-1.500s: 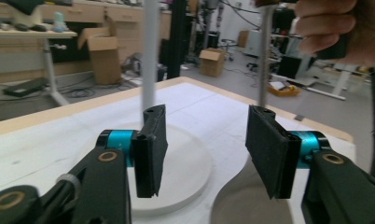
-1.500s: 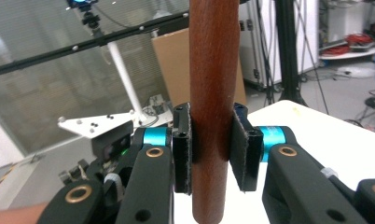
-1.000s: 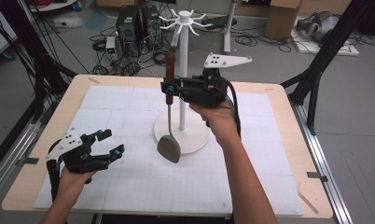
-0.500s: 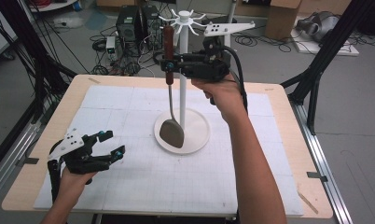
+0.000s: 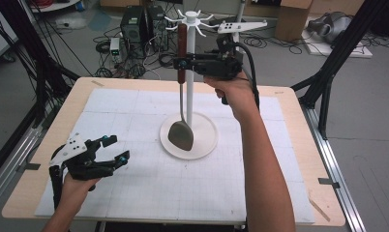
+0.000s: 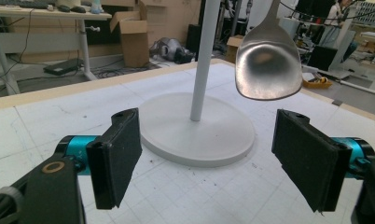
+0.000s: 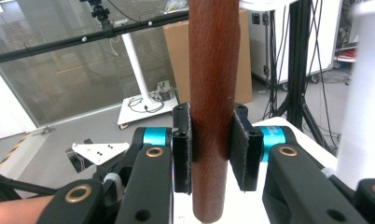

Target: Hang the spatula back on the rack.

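Gripping the spatula [image 5: 182, 87] by its wooden handle in the right gripper [image 5: 183, 63], beside the rack's pole [image 5: 189, 77]; handle top cut off up close. Left gripper [image 5: 116, 151] resting wide open, holding nothing.

txt/labels: none readable | brands: none | nums: none | signs: none, boxes + gear in bg too blurry/small to make out, tbh nothing legible anywhere
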Available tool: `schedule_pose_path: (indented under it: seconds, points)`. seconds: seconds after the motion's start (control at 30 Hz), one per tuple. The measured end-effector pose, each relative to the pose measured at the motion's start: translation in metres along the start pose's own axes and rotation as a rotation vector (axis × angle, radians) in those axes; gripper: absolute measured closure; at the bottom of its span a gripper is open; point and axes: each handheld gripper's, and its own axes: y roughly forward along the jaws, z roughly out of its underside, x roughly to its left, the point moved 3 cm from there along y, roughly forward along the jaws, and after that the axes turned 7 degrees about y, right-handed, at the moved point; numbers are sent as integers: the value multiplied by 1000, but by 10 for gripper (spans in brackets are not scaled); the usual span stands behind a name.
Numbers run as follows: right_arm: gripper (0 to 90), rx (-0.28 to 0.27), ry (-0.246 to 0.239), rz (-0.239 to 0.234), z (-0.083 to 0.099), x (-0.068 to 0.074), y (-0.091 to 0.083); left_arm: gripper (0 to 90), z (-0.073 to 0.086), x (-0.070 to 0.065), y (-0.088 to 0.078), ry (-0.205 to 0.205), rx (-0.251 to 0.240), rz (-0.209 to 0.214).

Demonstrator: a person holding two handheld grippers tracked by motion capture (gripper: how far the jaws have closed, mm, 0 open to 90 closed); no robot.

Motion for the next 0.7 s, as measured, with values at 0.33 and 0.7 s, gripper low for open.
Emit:
schedule_pose_path:
  seconds: [0.33, 0.7]
  points:
    - [731, 14, -2, 17, -1, -10, 1, 243, 2, 1, 0, -5, 3, 3]
    - [725, 4, -6, 43, 0, -12, 0, 243, 3, 1, 0, -5, 6, 2]
